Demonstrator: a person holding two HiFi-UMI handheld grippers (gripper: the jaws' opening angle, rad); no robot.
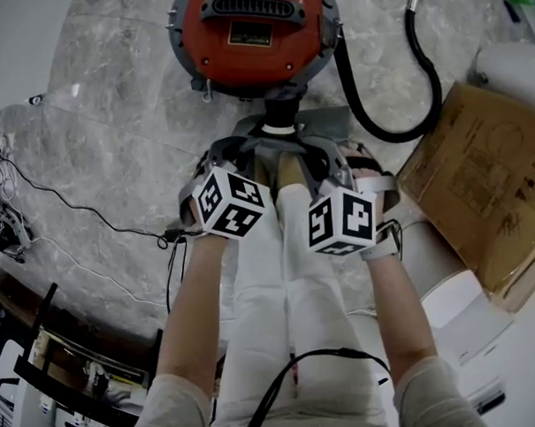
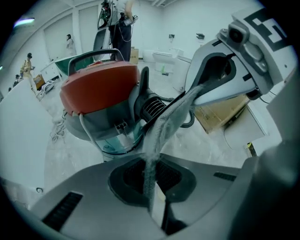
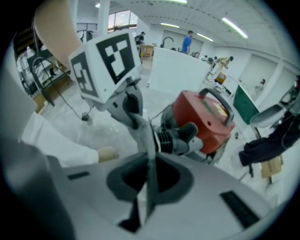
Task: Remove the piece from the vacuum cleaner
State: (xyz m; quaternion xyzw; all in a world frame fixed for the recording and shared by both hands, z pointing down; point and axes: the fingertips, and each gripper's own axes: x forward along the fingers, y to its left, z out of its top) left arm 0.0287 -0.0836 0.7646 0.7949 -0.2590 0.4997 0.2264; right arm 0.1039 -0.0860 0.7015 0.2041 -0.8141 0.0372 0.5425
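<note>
The red vacuum cleaner [image 1: 253,34] stands on the marble floor just ahead of my knees. A thin grey sheet-like piece [image 1: 324,124] hangs in front of its ribbed hose port [image 2: 153,108]. My left gripper [image 1: 237,155] and right gripper [image 1: 329,159] are both shut on this piece, one at each end. From the left gripper view the piece [image 2: 164,125] runs edge-on from my left gripper [image 2: 152,187] up to the right gripper [image 2: 197,96]. The right gripper view has it [image 3: 145,136] stretched from my right gripper [image 3: 149,187] to the left gripper [image 3: 133,117], with the vacuum [image 3: 206,117] behind.
A black hose [image 1: 396,105] loops from the vacuum to the right. A cardboard box [image 1: 483,172] lies at the right, white housings [image 1: 467,319] below it. Thin cables [image 1: 72,208] trail over the floor at left. The person's white-trousered legs [image 1: 284,278] fill the middle.
</note>
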